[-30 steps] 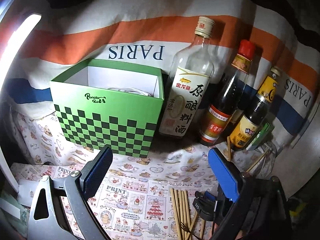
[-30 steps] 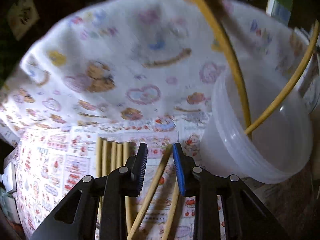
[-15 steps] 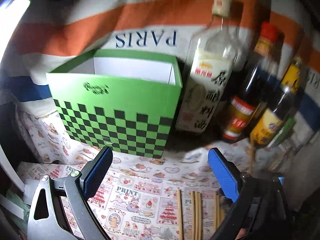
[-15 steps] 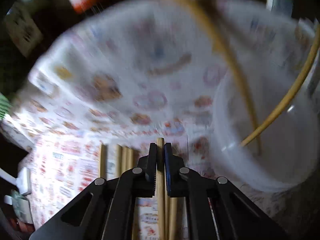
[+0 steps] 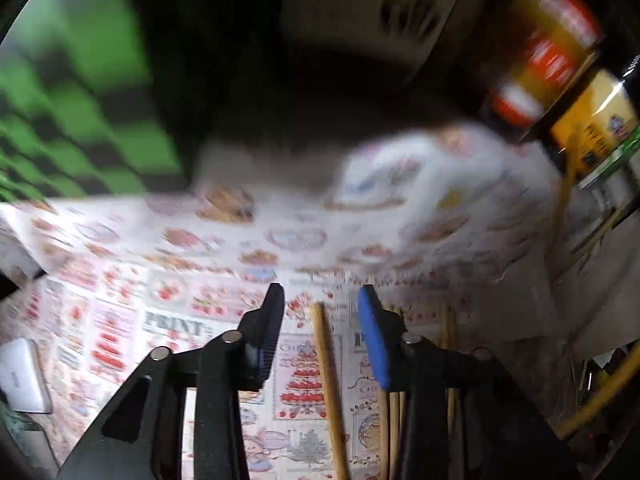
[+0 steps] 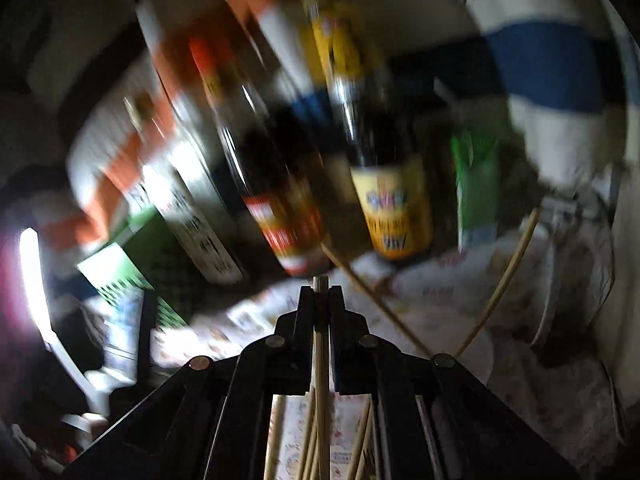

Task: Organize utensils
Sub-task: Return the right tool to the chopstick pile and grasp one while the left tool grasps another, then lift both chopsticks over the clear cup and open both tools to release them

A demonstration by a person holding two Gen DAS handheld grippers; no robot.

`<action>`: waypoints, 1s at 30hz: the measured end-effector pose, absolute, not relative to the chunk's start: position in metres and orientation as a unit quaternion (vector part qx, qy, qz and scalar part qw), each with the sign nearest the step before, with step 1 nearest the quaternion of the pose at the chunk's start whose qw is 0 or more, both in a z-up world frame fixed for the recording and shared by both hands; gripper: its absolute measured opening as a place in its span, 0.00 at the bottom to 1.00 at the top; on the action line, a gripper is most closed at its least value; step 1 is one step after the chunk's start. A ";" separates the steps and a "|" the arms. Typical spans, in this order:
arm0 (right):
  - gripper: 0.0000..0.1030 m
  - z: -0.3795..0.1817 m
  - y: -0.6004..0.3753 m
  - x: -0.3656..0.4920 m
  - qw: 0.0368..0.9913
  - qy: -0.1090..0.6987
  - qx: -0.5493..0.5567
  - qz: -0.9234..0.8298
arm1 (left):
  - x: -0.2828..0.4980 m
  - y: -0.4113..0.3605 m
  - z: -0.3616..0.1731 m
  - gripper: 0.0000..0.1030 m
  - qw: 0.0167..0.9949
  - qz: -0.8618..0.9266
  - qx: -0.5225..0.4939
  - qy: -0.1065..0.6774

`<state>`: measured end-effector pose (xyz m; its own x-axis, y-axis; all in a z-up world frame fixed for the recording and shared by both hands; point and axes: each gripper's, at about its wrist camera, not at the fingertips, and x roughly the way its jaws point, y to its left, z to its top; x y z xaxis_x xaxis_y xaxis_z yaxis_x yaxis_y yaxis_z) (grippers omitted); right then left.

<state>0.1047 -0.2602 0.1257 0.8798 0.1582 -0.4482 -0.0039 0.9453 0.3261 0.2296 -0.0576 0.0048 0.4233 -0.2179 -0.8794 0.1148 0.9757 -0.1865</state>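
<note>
My left gripper (image 5: 320, 300) is open, low over the printed tablecloth, with one wooden chopstick (image 5: 326, 376) lying between its fingers. Several more chopsticks (image 5: 394, 408) lie on the cloth just right of it, partly behind the blue pad. My right gripper (image 6: 321, 289) is shut on a single chopstick (image 6: 321, 360), raised off the cloth, with its tip sticking out past the fingertips. The clear plastic tub (image 6: 560, 280) at right holds two chopsticks (image 6: 504, 276) that lean out of it. More chopsticks (image 6: 360, 440) lie below the right gripper.
A green checkered box (image 5: 80, 120) stands at left. Sauce bottles (image 6: 384, 184) and a clear liquor bottle (image 6: 192, 200) stand at the back against a striped cloth. A small green packet (image 6: 476, 184) sits beside the tub. Both views are motion-blurred.
My right gripper closed on one chopstick and lifted it, tilting up toward the bottles. My left gripper dropped low to the cloth and narrowed around another chopstick.
</note>
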 end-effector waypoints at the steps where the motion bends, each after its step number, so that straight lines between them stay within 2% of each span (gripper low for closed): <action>1: 0.08 0.133 -0.263 0.097 0.961 0.225 0.159 0.041 | 0.232 -0.061 -0.003 0.33 0.837 -0.099 -0.044 0.536; 6: 0.08 0.175 -0.267 0.055 0.981 0.145 0.128 0.015 | 0.237 -0.075 -0.031 0.30 0.825 -0.081 -0.014 0.558; 7: 0.08 0.182 -0.271 0.049 0.982 0.138 0.125 0.014 | 0.238 -0.078 -0.034 0.26 0.822 -0.080 -0.004 0.564; 12: 0.08 0.197 -0.282 0.034 0.985 0.116 0.127 0.010 | 0.240 -0.086 -0.049 0.18 0.808 -0.087 -0.004 0.583; 17: 0.08 0.197 -0.290 0.027 0.987 0.100 0.124 -0.013 | 0.238 -0.096 -0.051 0.15 0.814 -0.076 0.011 0.575; 19: 0.08 0.198 -0.294 0.026 0.987 0.097 0.128 -0.020 | 0.235 -0.103 -0.052 0.07 0.816 -0.065 0.023 0.574; 21: 0.08 0.199 -0.299 0.025 0.986 0.095 0.132 -0.022 | 0.233 -0.108 -0.050 0.07 0.815 -0.068 0.020 0.575; 23: 0.08 0.200 -0.301 0.024 0.987 0.093 0.131 -0.025 | 0.231 -0.111 -0.040 0.06 0.827 -0.065 0.021 0.558; 30: 0.08 0.206 -0.310 0.014 0.987 0.082 0.136 -0.028 | 0.180 -0.115 0.049 0.06 0.883 -0.102 0.004 0.458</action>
